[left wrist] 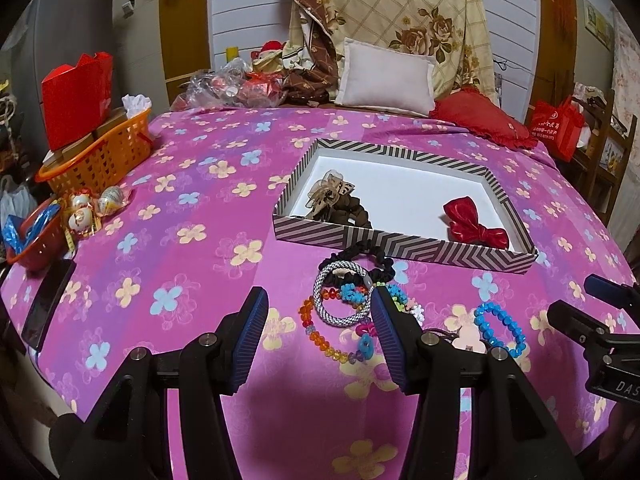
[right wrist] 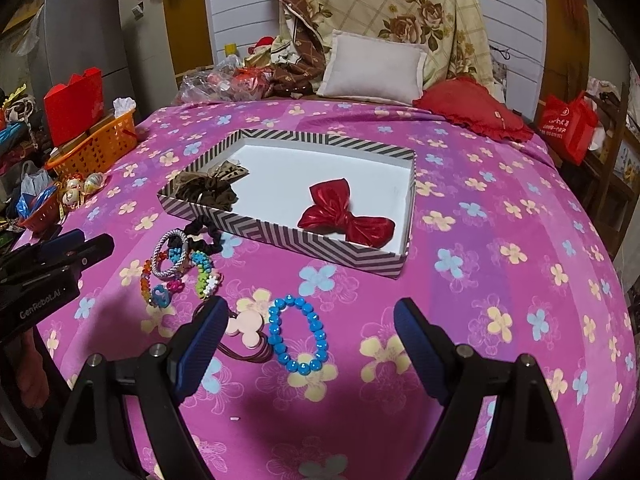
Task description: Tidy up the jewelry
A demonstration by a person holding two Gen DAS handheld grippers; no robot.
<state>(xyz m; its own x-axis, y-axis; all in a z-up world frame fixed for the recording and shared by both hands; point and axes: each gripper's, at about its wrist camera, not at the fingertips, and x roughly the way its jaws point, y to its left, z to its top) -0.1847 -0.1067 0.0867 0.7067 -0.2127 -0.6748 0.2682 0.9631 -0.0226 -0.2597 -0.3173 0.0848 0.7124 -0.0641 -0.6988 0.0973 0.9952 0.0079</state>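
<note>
A striped box (left wrist: 404,250) (right wrist: 280,236) with a white floor holds a brown bow scrunchie (left wrist: 334,196) (right wrist: 208,184) and a red bow (left wrist: 476,228) (right wrist: 344,216). In front of it lies a pile: a black scrunchie (left wrist: 360,252) (right wrist: 204,232), a grey-white woven bracelet (left wrist: 340,296) (right wrist: 170,256) and a multicoloured bead bracelet (left wrist: 320,336) (right wrist: 148,280). A blue bead bracelet (left wrist: 500,328) (right wrist: 298,334) and a pink mouse-shaped hair tie (right wrist: 244,326) lie to the right. My left gripper (left wrist: 320,300) is open over the pile. My right gripper (right wrist: 310,316) is open around the blue bracelet.
The pink flowered bedspread (left wrist: 200,208) covers the bed. An orange basket (left wrist: 100,156) with a red box, small ornaments (left wrist: 92,208) and a phone (left wrist: 44,304) lie at the left edge. Pillows (left wrist: 384,76) and a red cushion (left wrist: 480,118) stand behind the box.
</note>
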